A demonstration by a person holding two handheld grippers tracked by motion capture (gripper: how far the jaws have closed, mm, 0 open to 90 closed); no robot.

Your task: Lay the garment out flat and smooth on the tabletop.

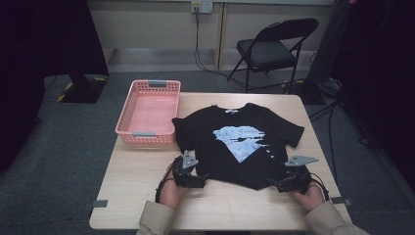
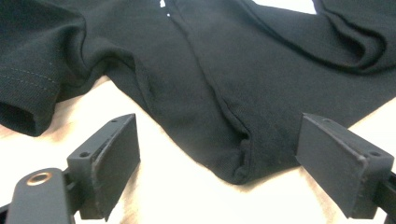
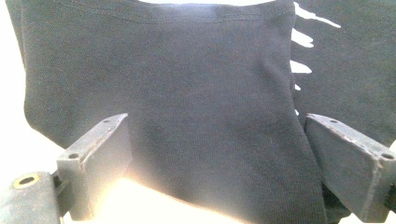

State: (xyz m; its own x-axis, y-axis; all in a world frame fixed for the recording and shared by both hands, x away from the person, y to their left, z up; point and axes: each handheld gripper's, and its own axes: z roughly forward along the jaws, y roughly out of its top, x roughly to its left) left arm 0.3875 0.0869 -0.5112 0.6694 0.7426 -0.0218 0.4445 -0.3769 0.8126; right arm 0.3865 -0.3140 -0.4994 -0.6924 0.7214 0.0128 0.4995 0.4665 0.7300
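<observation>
A black T-shirt (image 1: pixel 240 142) with a pale blue print lies spread flat, front up, on the wooden tabletop (image 1: pixel 142 196), its collar at the far edge and its hem along the near side, so its long axis runs from near to far. A person at the near edge holds the left hand-held gripper (image 1: pixel 201 180) at the shirt's near left hem corner and the right hand-held gripper (image 1: pixel 272 183) at the near right corner. Each tool points inward across the hem.

In the left gripper view the jaws stand wide apart on either side of the hem corner (image 2: pixel 236 172), which lies just ahead of them, ungripped. In the right gripper view the jaws are likewise spread wide with shirt cloth (image 3: pixel 215 140) lying between them, nothing yet pinched. Each hand looks about equally close to its own corner; a likely next move is closing on both.

A pink basket (image 1: pixel 126 128) sits left of the shirt, close beside its sleeve.
</observation>
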